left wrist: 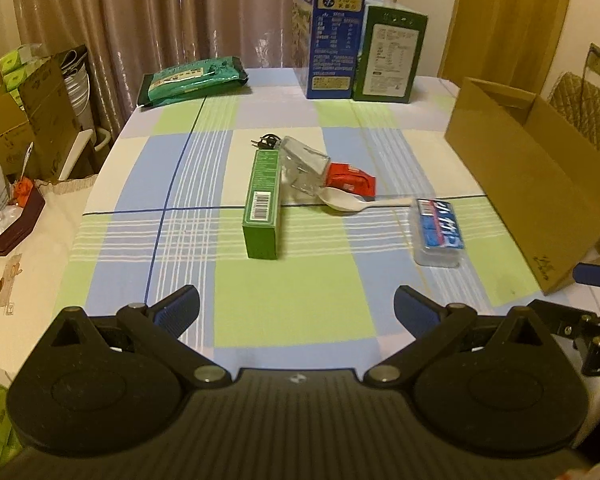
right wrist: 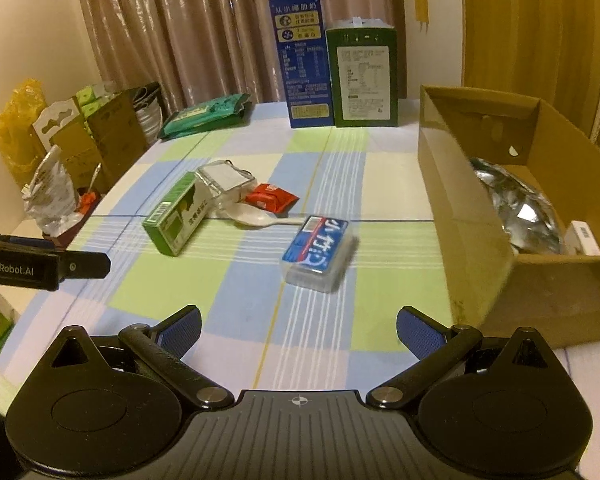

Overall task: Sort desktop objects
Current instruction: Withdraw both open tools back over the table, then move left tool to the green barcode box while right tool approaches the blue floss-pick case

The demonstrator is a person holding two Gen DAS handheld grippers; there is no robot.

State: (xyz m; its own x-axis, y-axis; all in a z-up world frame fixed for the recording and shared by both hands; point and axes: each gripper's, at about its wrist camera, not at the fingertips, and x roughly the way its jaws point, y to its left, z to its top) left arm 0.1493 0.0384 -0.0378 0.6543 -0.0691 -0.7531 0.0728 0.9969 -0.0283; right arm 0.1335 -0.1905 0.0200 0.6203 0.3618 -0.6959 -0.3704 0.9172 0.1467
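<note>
We found the right hand-held gripper (right wrist: 299,330) spread empty; the blue-labelled plastic case (right wrist: 320,254) lay just ahead, long axis pointing away, nearer it than the left.

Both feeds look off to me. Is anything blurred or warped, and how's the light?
Left wrist: dim yellowish light, strong fisheye bending the table edges, cardboard box slightly smeared. Right wrist: same warm cast, blue pack motion-blurred, foil in the box glaring.
</note>
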